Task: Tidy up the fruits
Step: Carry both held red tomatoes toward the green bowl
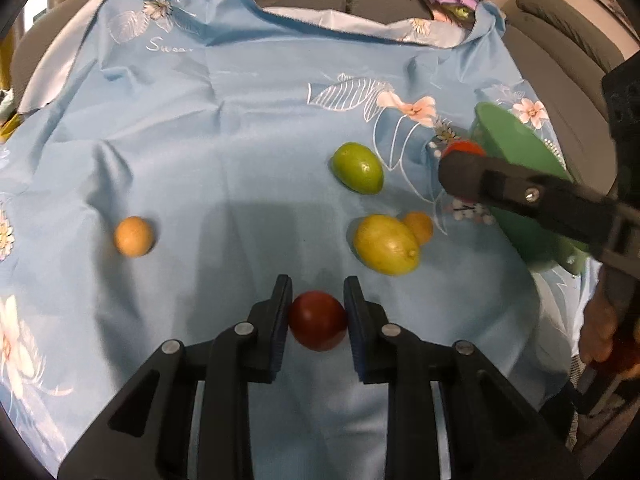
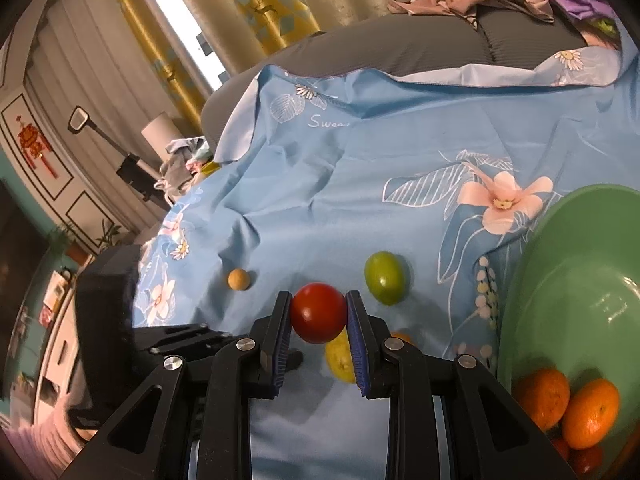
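Both grippers have a red fruit pinched between their pads. The left gripper (image 1: 318,312) grips a dark red tomato (image 1: 317,320) low over the blue flowered cloth (image 1: 224,128), its pads pressed to either side of it. The right gripper (image 2: 318,316) clamps a brighter red tomato (image 2: 318,313) raised above the cloth, just left of the green bowl (image 2: 560,280), where two oranges (image 2: 568,408) sit at the bottom. Loose on the cloth ahead of the left gripper lie a lemon (image 1: 387,244) touching a small orange fruit (image 1: 419,227), a green fruit (image 1: 357,168) beyond them, and a tan round fruit (image 1: 133,236) well apart on the left.
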Available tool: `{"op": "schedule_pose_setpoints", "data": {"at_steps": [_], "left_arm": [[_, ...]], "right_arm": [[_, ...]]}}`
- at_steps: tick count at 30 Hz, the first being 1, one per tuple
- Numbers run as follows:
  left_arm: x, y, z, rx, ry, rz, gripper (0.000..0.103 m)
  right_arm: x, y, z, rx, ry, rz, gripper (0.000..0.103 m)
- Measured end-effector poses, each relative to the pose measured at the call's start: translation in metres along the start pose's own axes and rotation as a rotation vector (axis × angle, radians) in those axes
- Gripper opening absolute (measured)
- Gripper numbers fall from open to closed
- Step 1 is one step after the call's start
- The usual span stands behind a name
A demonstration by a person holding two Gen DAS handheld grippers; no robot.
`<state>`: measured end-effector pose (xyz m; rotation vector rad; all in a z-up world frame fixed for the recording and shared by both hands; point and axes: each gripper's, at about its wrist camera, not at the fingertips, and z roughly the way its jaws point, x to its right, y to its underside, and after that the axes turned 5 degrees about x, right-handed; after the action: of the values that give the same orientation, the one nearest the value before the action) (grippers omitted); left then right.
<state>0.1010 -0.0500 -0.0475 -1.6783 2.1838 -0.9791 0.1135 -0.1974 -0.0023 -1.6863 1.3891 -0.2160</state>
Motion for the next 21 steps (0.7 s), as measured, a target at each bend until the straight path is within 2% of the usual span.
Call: {"op": "schedule_pose_setpoints", "data": {"at_steps": [8, 21], "left_arm": [[0.016, 0.004, -0.042, 0.065, -0.006, 0.013, 0.026], [0.065, -0.008, -0.068, 0.113, 0.007, 0.089, 0.026]], "right_arm": [[-0.002, 0.011, -0.029, 0.025, -0.001, 0.007, 0.029], [0.013, 0.019, -0.086, 0.108, 0.031, 0.041, 0.029]]}}
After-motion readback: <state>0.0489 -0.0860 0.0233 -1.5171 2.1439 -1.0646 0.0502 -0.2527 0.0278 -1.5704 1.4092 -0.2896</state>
